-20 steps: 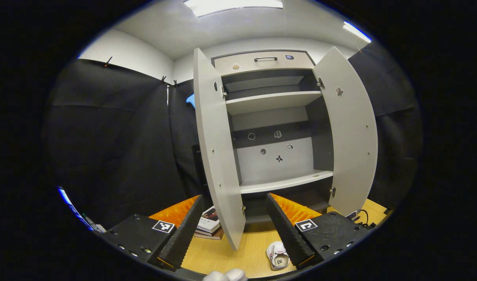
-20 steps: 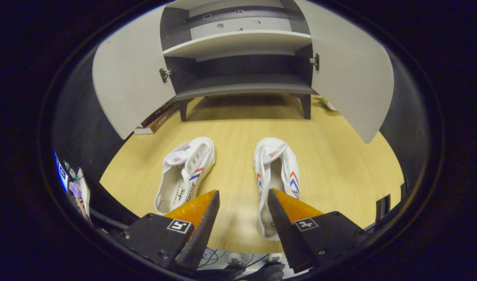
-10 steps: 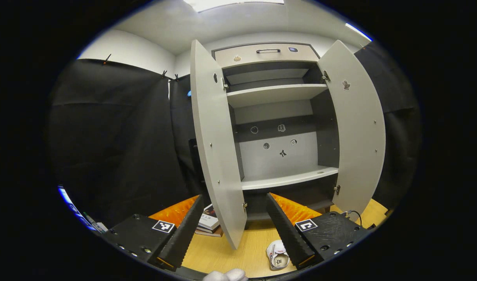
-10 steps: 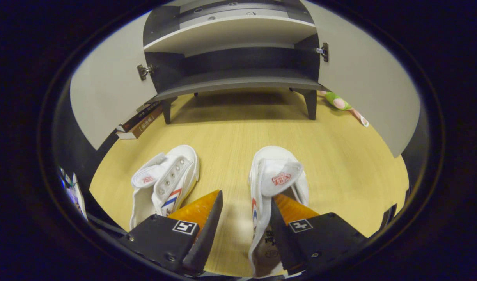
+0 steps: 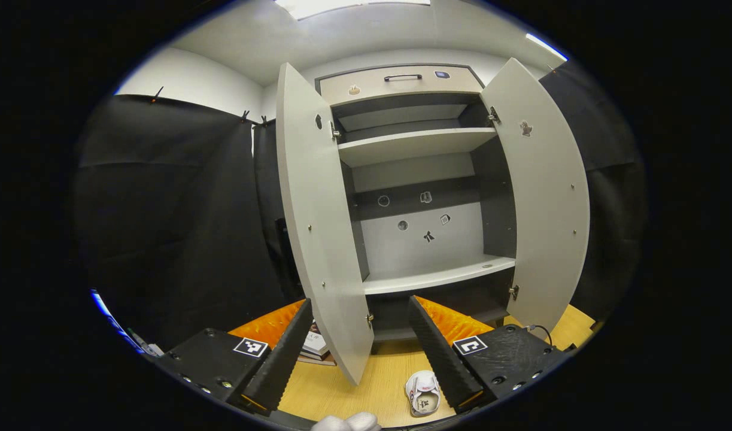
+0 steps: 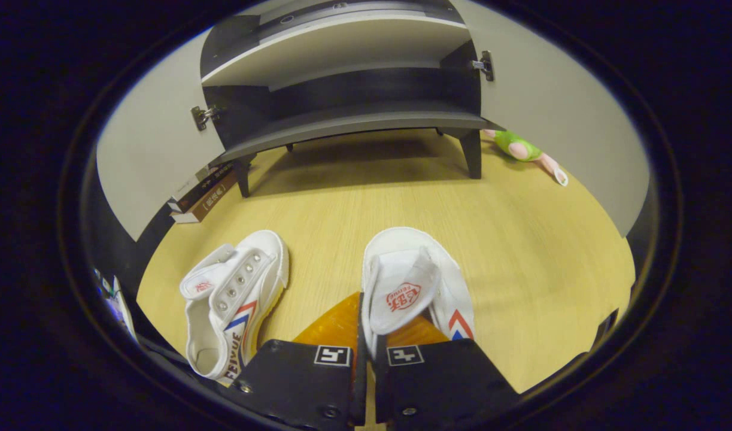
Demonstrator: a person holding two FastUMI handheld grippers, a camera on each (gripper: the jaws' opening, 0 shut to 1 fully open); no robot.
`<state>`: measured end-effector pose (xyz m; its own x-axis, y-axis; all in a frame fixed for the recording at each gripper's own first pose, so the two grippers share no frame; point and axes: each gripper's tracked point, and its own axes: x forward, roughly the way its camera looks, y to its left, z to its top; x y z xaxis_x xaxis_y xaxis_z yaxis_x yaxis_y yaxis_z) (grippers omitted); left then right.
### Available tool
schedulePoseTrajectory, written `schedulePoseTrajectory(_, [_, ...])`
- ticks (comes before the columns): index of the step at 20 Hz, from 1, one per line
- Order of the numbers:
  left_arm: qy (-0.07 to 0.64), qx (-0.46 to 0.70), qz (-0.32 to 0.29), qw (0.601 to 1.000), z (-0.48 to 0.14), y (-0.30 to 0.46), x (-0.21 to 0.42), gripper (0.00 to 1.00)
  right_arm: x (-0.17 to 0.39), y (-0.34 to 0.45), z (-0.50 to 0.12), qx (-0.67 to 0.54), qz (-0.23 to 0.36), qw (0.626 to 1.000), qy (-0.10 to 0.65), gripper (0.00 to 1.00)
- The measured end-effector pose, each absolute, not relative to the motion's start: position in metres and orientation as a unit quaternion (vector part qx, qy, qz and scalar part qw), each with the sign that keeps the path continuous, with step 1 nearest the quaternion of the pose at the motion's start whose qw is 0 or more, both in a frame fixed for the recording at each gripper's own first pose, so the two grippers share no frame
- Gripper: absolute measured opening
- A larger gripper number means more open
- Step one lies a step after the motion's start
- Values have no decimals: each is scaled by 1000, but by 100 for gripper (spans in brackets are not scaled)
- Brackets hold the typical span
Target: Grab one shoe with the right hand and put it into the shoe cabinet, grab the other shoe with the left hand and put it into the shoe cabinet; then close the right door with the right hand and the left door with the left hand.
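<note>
The shoe cabinet (image 5: 419, 197) stands wide open at twelve o'clock in the left gripper view, its left door (image 5: 318, 239) swung out at eleven and its right door (image 5: 545, 197) at one, with pale shelves and a dark back panel between them. In the right gripper view the wooden floor (image 6: 521, 239) spreads below the cabinet's lowest dark shelf.

There, the right shoe (image 6: 410, 281) sits at six o'clock, toe toward the cabinet; the right gripper (image 6: 366, 335) is clamped together on its near side wall, one finger inside the opening and one outside. The left shoe (image 6: 234, 299) lies on the floor at eight o'clock, just beside it, untouched and angled a little.

The left gripper (image 5: 360, 335) hangs in front of the cabinet with its fingers spread apart and nothing between them. A stack of books (image 6: 201, 197) lies at ten o'clock by the cabinet leg, and a green plush toy (image 6: 521, 149) at two o'clock.
</note>
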<state>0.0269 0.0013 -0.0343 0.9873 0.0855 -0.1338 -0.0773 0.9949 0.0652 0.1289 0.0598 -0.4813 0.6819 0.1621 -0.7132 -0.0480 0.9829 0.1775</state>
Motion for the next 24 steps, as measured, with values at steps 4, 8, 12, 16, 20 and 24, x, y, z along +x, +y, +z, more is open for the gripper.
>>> schedulePoseTrajectory(4, [63,29,35,997,-31,-1,25,100,126,57,-465,75,66,914,393,6])
schedulePoseTrajectory(8, [55,23,33,998,-29,2,20,100,125,62,-416,55,76,930,356,6])
schedulePoseTrajectory(12, [49,17,26,998,-30,11,13,100,132,69,-337,59,77,948,304,6])
schedulePoseTrajectory(16, [34,16,25,999,-32,28,6,96,144,84,-245,65,83,964,246,6])
schedulePoseTrajectory(20, [37,14,19,999,-44,37,2,96,168,95,-157,55,87,977,185,6])
schedulePoseTrajectory(24, [40,3,29,999,-53,44,6,96,215,105,-82,41,91,987,127,6])
